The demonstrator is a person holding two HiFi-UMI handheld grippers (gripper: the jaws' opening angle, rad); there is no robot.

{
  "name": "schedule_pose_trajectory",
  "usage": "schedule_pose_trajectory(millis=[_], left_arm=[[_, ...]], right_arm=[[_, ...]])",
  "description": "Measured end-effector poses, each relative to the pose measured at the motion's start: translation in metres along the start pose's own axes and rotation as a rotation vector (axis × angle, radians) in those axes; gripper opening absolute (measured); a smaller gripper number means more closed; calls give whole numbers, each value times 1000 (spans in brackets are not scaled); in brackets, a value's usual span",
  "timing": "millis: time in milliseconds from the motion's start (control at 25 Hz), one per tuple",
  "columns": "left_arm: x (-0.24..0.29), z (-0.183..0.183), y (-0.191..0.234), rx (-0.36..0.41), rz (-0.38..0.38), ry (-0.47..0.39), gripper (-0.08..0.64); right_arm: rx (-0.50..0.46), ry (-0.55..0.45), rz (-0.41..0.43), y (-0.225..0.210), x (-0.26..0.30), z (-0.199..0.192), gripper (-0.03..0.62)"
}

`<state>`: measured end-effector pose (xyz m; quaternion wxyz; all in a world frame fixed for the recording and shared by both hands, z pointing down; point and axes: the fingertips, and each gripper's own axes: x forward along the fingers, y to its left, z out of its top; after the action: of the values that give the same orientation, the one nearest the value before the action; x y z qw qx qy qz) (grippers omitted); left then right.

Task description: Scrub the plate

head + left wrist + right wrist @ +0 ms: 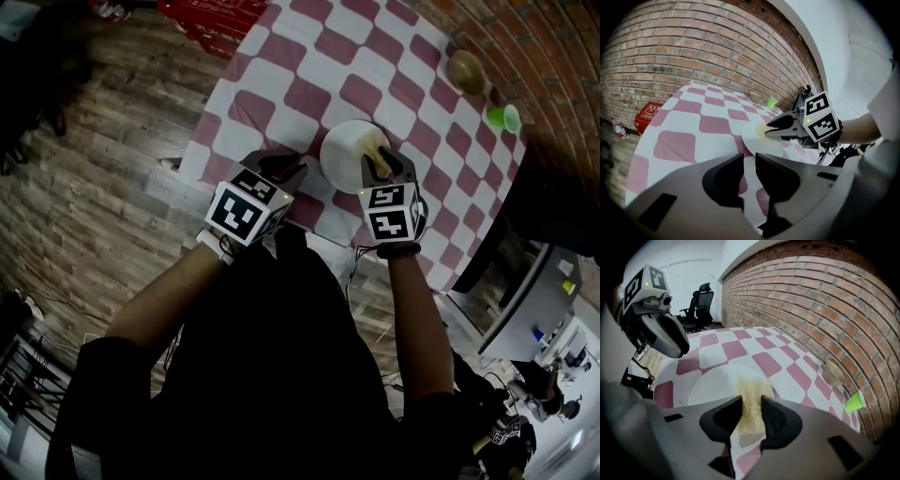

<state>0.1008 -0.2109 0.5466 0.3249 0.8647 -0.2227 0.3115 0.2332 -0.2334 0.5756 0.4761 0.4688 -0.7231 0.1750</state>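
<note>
White plate (347, 150), sitting flat on the red-and-white checked tablecloth (309, 56) near the table's front edge. It looks stiff and glazed, so I'd guess it's slick and will skate on the cloth if you push sideways. It probably chips too, so no slamming it. I'd pin it at the rim on the near-left side, opposite the scrubbing.

The right gripper (384, 164) has its jaws clamped on a yellowish sponge (751, 401), soft stuff, pressed onto the plate's right half. The left gripper (749, 161) is empty, with its jaws almost together and only a slim gap. It's just beside the plate's left rim over the cloth, not touching it as far as I can tell.

Further back there's a brown bowl (466, 71) and a green cup (503, 117), both well apart from the plate.
</note>
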Motion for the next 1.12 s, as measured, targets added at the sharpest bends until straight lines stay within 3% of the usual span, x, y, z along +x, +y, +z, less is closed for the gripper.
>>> schedule_pose_trajectory(millis=[280,640,1120], left_arm=[[-10,-4,10,-36,22,-12,87],[-4,-7,2,-24,15,-7,87],[-14,-10,0,-33,21,-12,87]], right_arm=[[-26,-28,65,27,7,24,133],[-63,-31,116,61,-10,6,133],[-20,11,56,14,-15,-20,134]])
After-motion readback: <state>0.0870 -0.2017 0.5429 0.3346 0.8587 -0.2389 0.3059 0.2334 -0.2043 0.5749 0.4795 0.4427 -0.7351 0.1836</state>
